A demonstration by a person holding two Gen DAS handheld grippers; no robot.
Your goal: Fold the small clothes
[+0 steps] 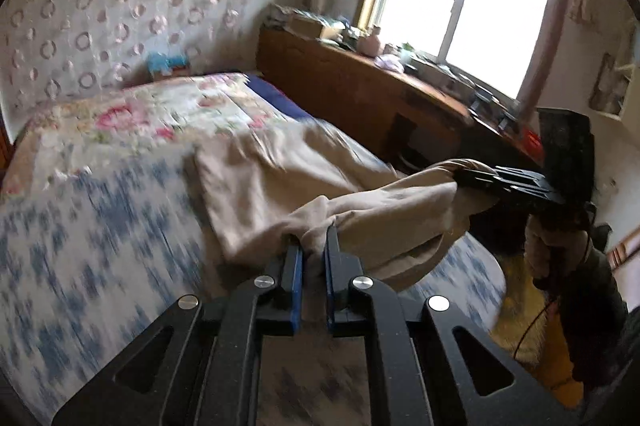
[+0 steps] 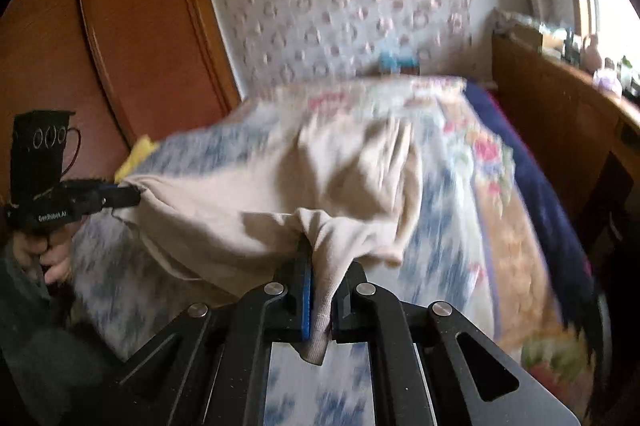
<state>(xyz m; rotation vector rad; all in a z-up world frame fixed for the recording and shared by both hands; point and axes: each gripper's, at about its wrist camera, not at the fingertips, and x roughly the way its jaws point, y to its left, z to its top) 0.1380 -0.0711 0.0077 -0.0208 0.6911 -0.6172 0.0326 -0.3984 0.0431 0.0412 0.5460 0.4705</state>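
A beige garment (image 1: 280, 177) lies partly on the bed and hangs between my two grippers. My left gripper (image 1: 312, 246) is shut on one bunched corner of it. My right gripper (image 2: 324, 266) is shut on another corner, with a ribbed cuff hanging down between its fingers. In the left wrist view the right gripper (image 1: 480, 177) shows at the right, holding the cloth lifted above the bed edge. In the right wrist view the left gripper (image 2: 128, 195) shows at the left, gripping the garment (image 2: 256, 185). The near part of the cloth is raised; the far part rests on the bed.
The bed (image 1: 80, 246) has a blue-and-white patterned cover and a floral quilt (image 1: 152, 113) farther back. A wooden sideboard (image 1: 360, 85) with clutter stands under the window. A wooden wardrobe (image 2: 120, 37) is to the left of the bed.
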